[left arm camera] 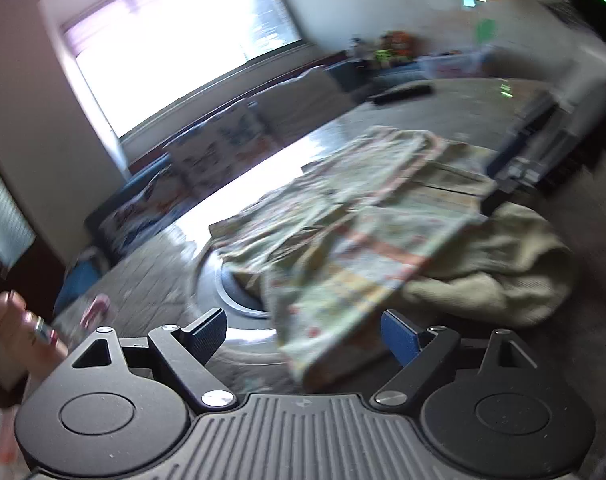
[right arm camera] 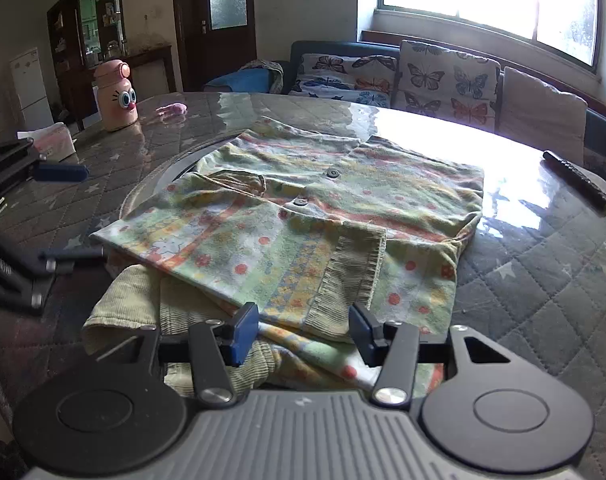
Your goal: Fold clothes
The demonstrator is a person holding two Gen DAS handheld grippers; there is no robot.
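Clearly soft, light printed shirt [right arm camera: 303,208], folded on glossy surface [right arm camera: 543,240] atop ribbed garment [right arm camera: 119,304]; best pinched along near hem; right claw [right arm camera: 303,332] half open, empty; left claw [left arm camera: 303,336] wide, empty

- Floral patterned button shirt [right arm camera: 303,216] lies flat on round quilted glass-topped table [right arm camera: 543,272], overlapping ribbed pale-green garment [right arm camera: 119,300] at its near-left.
- Pink cartoon-faced bottle [right arm camera: 117,94] far left.
- Butterfly-print cushioned sofa [right arm camera: 423,76] behind table.
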